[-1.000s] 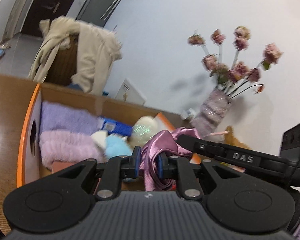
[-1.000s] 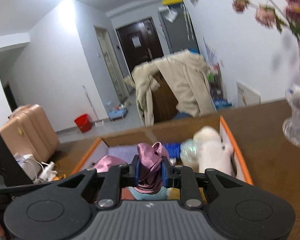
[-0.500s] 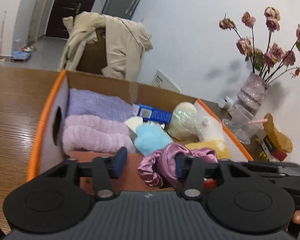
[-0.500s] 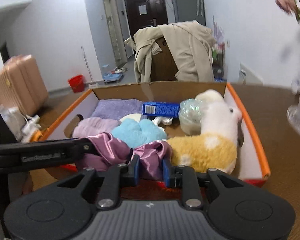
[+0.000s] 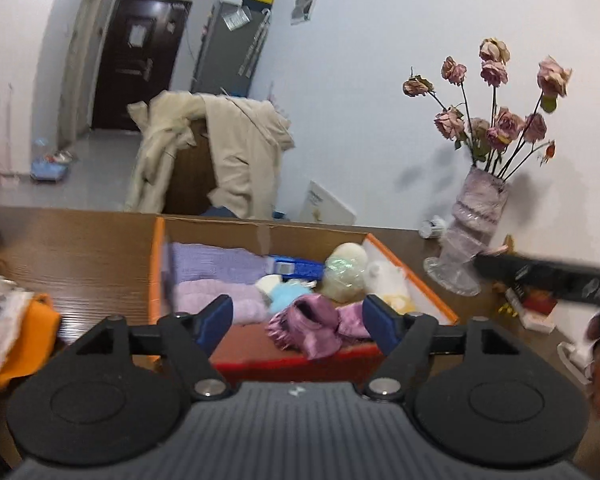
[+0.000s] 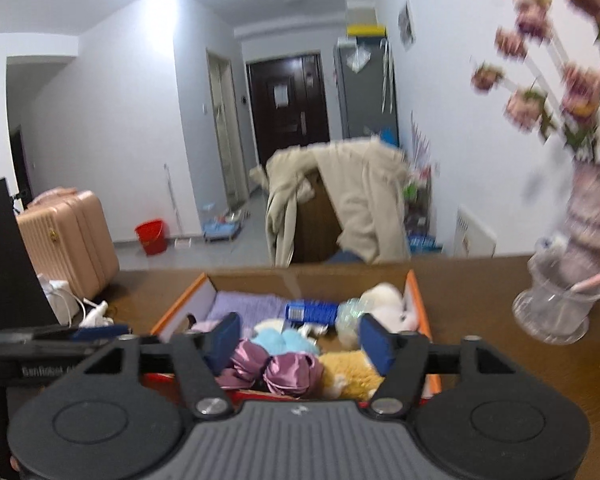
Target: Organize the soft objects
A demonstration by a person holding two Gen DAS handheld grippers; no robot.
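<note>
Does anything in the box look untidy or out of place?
Yes. The pink satin cloth lies crumpled at the near edge of the box, not folded like the purple towels. A hard blue packet also sits among the soft things.

Blurred white lettering on the left gripper (image 6: 48,370) arm, not legible.

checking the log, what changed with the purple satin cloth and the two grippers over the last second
Both grippers let go. A second ago each was clamped on the purple satin cloth, held up between them; the left gripper opened first, then the right gripper. The cloth now lies in the box at its near edge, and both grippers have drawn back. The towels and plush toys in the box have not moved.
</note>
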